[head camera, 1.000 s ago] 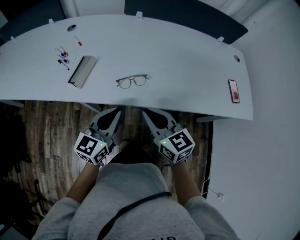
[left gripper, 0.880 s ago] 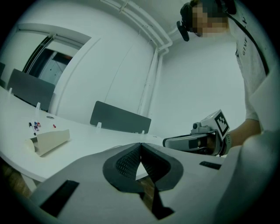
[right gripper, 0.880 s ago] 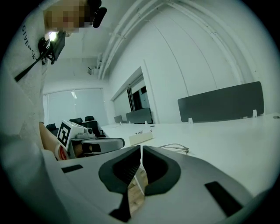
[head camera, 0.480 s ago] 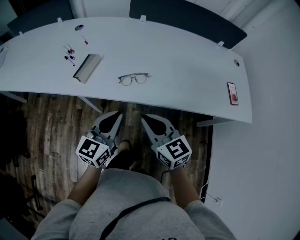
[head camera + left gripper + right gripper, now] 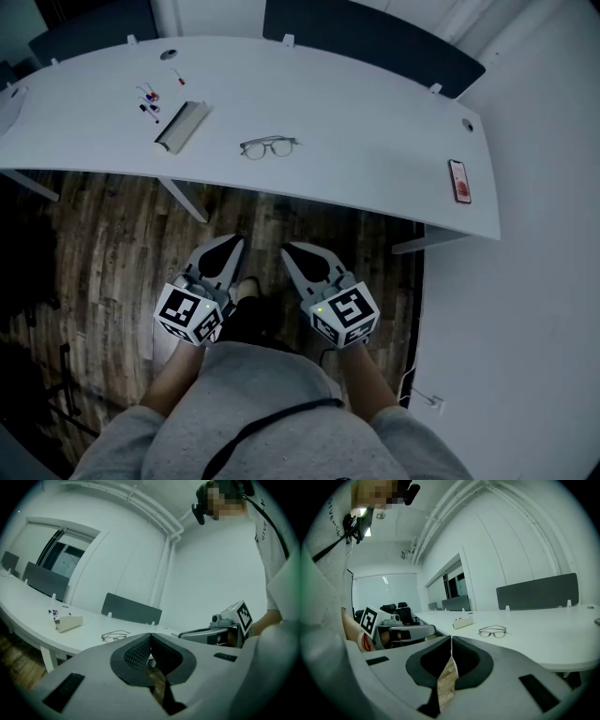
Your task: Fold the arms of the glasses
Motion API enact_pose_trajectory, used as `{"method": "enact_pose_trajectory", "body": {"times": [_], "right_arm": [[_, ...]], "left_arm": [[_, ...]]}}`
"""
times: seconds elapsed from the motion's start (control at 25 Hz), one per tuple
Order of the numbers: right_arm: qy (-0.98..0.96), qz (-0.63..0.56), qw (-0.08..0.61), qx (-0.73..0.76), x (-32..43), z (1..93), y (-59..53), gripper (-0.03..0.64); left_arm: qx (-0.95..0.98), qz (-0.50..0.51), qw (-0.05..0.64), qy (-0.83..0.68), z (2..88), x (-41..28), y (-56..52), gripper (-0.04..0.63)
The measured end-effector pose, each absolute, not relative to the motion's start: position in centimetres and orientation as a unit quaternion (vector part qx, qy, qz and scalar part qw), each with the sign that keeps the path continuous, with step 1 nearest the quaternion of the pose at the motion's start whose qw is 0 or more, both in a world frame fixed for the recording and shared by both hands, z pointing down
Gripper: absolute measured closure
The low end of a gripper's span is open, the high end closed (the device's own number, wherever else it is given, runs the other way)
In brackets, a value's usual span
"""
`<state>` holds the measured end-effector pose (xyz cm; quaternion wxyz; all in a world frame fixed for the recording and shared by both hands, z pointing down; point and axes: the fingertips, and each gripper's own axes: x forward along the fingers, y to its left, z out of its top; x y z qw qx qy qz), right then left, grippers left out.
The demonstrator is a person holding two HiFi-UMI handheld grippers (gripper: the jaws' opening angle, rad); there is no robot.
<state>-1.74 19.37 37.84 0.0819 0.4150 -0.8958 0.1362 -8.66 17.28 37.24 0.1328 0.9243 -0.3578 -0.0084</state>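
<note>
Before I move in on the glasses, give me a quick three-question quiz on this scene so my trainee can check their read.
1. True or false: the left tool is shut with nothing between its jaws.
2. In the head view, what lies near the right end of the desk? A) a phone B) a mug C) a keyboard
3. Fill in: in the head view, the glasses lie to the ___ of the grey oblong box.
Key: 1 true; 2 A; 3 right.
</note>
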Motion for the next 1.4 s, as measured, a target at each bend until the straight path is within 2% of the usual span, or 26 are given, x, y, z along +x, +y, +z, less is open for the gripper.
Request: {"method": "enact_pose_trajectory", "body": {"times": [1.4], "right_arm": [[-0.892, 0.104, 0.058, 0.437, -3.4, 34.7, 32.6, 0.598]], "left_arm": [[0.925, -0.030, 0.130, -0.355, 35.1, -10.6, 31.0, 0.580]]}}
